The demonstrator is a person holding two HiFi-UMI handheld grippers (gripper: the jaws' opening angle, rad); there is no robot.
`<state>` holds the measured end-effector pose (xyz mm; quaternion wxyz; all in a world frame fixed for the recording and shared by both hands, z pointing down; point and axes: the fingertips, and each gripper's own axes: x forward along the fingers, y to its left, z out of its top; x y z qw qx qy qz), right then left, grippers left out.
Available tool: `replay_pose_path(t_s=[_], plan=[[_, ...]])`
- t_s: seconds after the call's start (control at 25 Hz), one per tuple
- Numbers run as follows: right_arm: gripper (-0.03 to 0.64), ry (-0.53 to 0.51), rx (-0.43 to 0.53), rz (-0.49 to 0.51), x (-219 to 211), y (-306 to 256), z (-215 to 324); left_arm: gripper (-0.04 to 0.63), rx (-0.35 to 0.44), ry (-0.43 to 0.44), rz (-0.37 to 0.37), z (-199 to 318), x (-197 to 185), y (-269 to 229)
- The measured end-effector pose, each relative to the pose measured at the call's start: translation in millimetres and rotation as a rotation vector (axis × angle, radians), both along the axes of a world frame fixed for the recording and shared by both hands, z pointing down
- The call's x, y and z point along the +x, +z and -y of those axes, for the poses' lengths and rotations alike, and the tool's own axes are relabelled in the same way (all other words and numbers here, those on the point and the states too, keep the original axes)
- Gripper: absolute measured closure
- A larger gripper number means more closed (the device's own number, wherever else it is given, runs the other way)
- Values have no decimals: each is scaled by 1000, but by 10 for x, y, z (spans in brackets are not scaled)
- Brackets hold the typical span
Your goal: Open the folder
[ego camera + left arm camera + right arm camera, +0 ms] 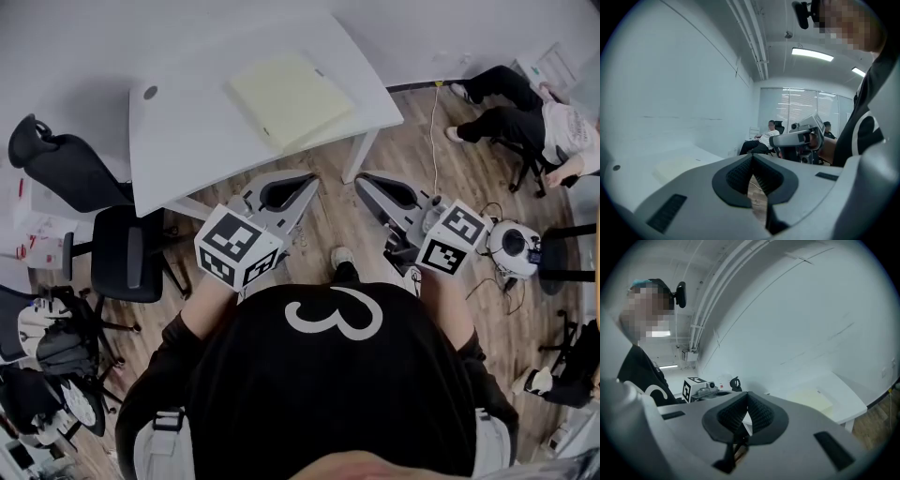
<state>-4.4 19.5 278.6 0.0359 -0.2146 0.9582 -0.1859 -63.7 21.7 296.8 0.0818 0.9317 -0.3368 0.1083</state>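
Observation:
A pale yellow folder (291,98) lies closed and flat on the white table (187,122), towards its right end. Both grippers hang over the wooden floor, short of the table's near edge and apart from the folder. My left gripper (309,178) is shut with nothing between its pads. My right gripper (362,180) beside it is shut and empty too. The left gripper view has its jaws (752,161) closed, the folder (677,166) low at the left and the right gripper (801,136) beyond. In the right gripper view the closed jaws (746,402) sit left of the folder (811,399).
Black office chairs (122,248) crowd the floor at the left of the table. A seated person (534,112) is at the far right. A round white device (514,244) with cables lies on the floor near my right hand. A table leg (361,155) stands just ahead of the grippers.

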Motion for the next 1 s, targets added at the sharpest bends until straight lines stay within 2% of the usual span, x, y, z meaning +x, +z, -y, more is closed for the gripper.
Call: replay_pose_path(t_s=[0.52,1.0], plan=[[594,-86,-60,4,343,267,1234,580,-45,-91,38,1160,350,290],[594,-135,-102,-1,562,570,1913,580,-97,-179,95,1852,488,711]])
